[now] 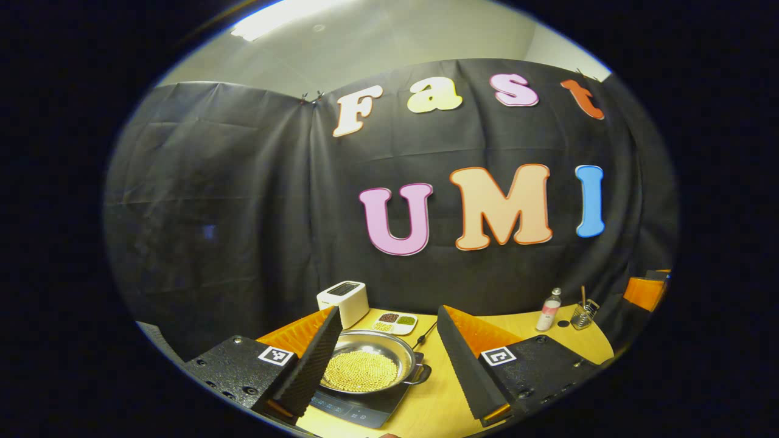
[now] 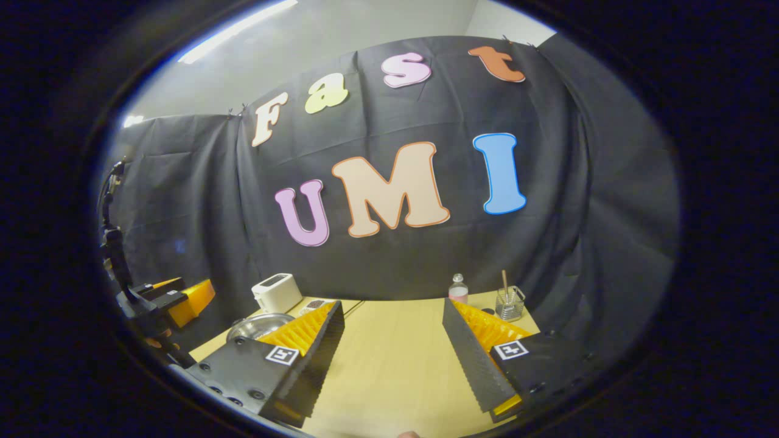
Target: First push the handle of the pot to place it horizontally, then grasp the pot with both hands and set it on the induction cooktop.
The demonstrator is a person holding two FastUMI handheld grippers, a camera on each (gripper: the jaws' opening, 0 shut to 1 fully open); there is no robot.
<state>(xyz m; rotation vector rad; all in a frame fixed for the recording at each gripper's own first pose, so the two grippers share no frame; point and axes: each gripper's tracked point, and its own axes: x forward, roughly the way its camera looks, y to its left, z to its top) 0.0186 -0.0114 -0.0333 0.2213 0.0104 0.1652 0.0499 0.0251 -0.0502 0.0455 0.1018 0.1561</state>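
One pot, one cooktop, one toaster, one bottle, one divided dish, one glass holder.

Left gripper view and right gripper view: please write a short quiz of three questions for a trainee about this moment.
1. True or false: the pot already sits on the induction cooktop.
2. What does the pot hold: A beads, B water, C nothing?
3. Fill in: the left gripper and the right gripper both have jaws that stand ____.

Key: 1 true. 2 A, small yellowish beads. 3 open, with nothing between the fingers.
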